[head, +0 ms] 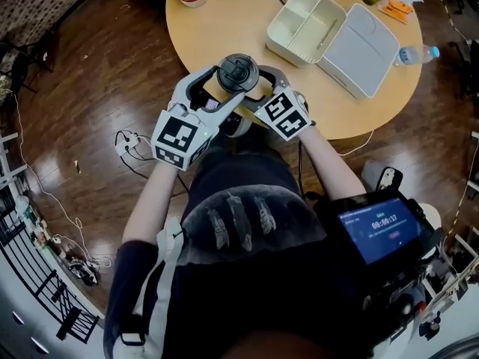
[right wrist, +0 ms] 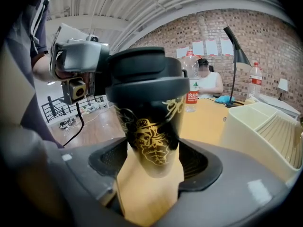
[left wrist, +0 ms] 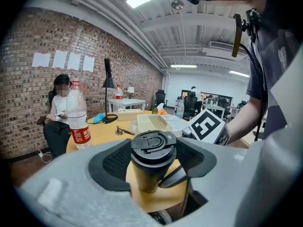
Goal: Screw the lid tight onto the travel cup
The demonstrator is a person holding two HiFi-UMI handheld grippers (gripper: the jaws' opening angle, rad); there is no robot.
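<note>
Cup (right wrist: 152, 141), tapered, gold-patterned, under round black lid (right wrist: 142, 72)

The black travel cup with gold leaf print (right wrist: 149, 136) has a smooth, glossy wall, while its black plastic lid (left wrist: 152, 145) looks matt. The round pale wooden table (head: 224, 28) is smooth with a soft sheen, and the dark plank floor (head: 90, 103) is polished and reflective. The cream plastic lunch box (head: 293, 30) looks smooth and satin, the red brick wall (left wrist: 28, 103) rough.
</note>
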